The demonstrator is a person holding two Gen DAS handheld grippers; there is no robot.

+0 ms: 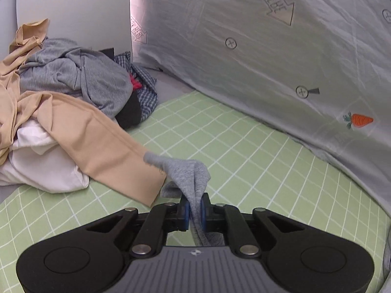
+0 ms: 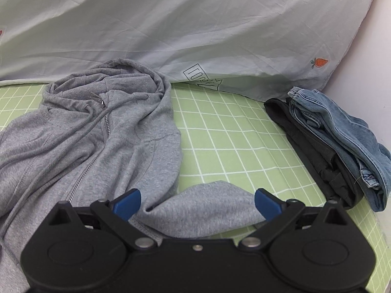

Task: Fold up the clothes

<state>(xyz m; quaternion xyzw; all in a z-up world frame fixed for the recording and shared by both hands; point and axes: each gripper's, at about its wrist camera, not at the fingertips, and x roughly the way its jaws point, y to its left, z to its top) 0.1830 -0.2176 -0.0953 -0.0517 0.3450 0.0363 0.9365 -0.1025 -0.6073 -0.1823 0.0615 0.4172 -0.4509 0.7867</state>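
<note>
Two wrist views, both over a green grid-patterned sheet [image 1: 244, 151].

Left wrist view: left gripper [image 1: 194, 213] has its blue pads pressed together on a pinch of heathered grey fabric [image 1: 188, 173], lifted into a small peak above the sheet; whether this is part of the hoodie cannot be told from this view. Just left of the pinch, a tan garment [image 1: 102, 144] trails out from a heap of unsorted clothes [image 1: 73, 90]: grey knit on top, white cloth underneath, blue checked and dark pieces at the far side. A pale grey quilt cover [image 1: 268, 61] printed with carrots, screw heads and arrows rises along the right and rear.

Right wrist view: right gripper [image 2: 198, 206] has its fingers spread wide, blue pads [image 2: 127, 205] well apart. Between them lies a grey hoodie sleeve [image 2: 207, 210], not clamped. The grey zip hoodie [image 2: 97, 134] lies front-up on the sheet, to the left of the gripper, hood at the far end against the quilt cover, drawstrings running down the chest. At the right edge of the sheet, folded blue denim [image 2: 342, 131] rests on a folded dark garment [image 2: 308, 136], well apart from the hoodie.
</note>
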